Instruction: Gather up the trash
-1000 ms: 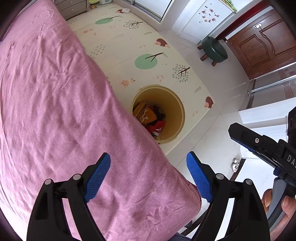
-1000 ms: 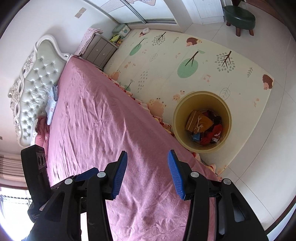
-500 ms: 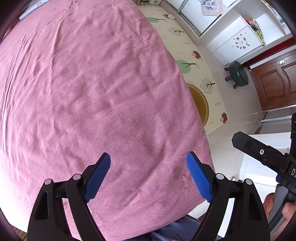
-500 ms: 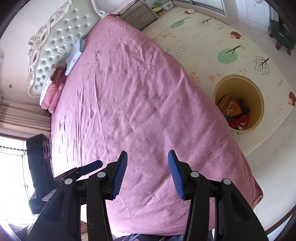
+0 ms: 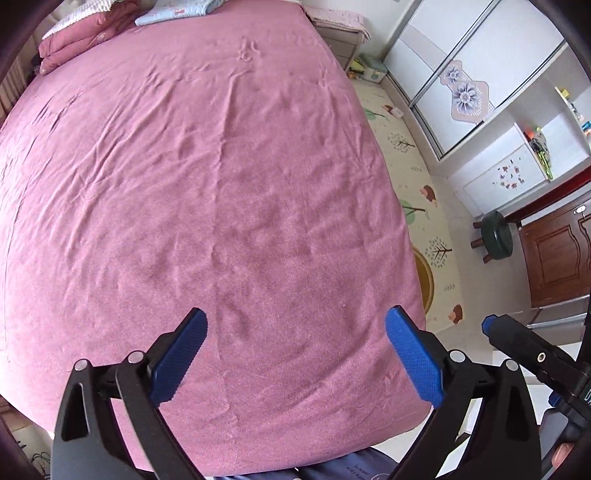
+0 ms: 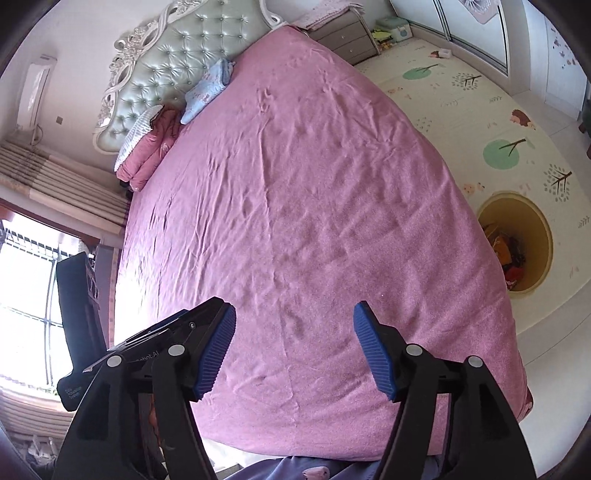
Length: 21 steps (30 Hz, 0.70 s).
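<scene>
A yellow round bin (image 6: 543, 236) stands on the play mat to the right of the bed, with several pieces of trash (image 6: 511, 254) inside. In the left wrist view only a sliver of its rim (image 5: 427, 284) shows past the bed edge. My left gripper (image 5: 295, 350) is open and empty above the foot of the pink bed (image 5: 207, 192). My right gripper (image 6: 291, 349) is open and empty above the same end of the bed (image 6: 295, 206). No trash shows on the bedspread.
Folded pink blankets (image 6: 151, 155) and a blue pillow (image 6: 207, 88) lie by the tufted headboard (image 6: 173, 48). A patterned play mat (image 6: 491, 107) covers the floor on the right. A green stool (image 5: 496, 236) stands near a brown door (image 5: 554, 254). A nightstand (image 6: 343, 33) is at the back.
Both grippers swung away from the bin toward the bed and pulled back to its foot. The right gripper's jaws opened wider. The bin slid to the right edge of both views.
</scene>
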Motion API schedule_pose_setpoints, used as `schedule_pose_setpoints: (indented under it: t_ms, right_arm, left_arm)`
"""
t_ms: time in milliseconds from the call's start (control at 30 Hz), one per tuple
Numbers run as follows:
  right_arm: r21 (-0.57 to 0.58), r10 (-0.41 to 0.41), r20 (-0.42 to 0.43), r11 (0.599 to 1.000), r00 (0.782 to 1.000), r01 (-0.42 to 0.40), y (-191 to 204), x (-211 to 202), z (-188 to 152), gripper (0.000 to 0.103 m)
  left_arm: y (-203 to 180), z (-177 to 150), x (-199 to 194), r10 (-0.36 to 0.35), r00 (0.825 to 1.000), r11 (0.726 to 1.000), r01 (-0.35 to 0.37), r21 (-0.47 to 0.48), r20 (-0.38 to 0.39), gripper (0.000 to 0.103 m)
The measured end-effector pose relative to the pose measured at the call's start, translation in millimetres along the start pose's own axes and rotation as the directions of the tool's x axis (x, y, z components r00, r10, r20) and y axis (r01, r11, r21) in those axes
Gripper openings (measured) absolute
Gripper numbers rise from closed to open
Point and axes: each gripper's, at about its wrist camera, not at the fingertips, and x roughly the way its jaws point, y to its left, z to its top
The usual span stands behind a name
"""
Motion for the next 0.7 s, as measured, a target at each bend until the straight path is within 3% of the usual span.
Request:
schedule_pose_setpoints:
  t_ms: [100,167,367,600,700]
  right_arm:
    - [-0.039,0.006,0.05,0.999,0.999,-0.004,19,-15,3,0.082]
    - [-0.071,-0.011,0.092,0.997,0.996,0.018,31,-24,5,0.085]
    - [-0.185,-0.02,0.192,0.981,0.981,0.056,60,-47,1,0.094]
    - [-0.212,-0.017,0.285,0.974,0.958,0.081,71,-62,0,0.094]
    - [-0.237,-0.003,0.28,0.969,0.96,0.073,76,-61,-2,0.094]
  left_arm:
    - [8,-1,-30,0.023,0.997,0.999,-0.022,-0.026,0.078,0.099]
    - [12,-4,-51,0.045,0.99,0.998,-0.039,-0.049,0.135,0.099]
    - [8,-15,-100,0.101,0.952,0.994,-0.089,-0.056,0.288,0.099]
    - [2,-24,-132,0.216,0.895,0.976,-0.214,-0.049,0.391,0.099]
    - [6,-25,-138,0.214,0.891,0.976,-0.209,-0.055,0.4,0.099]
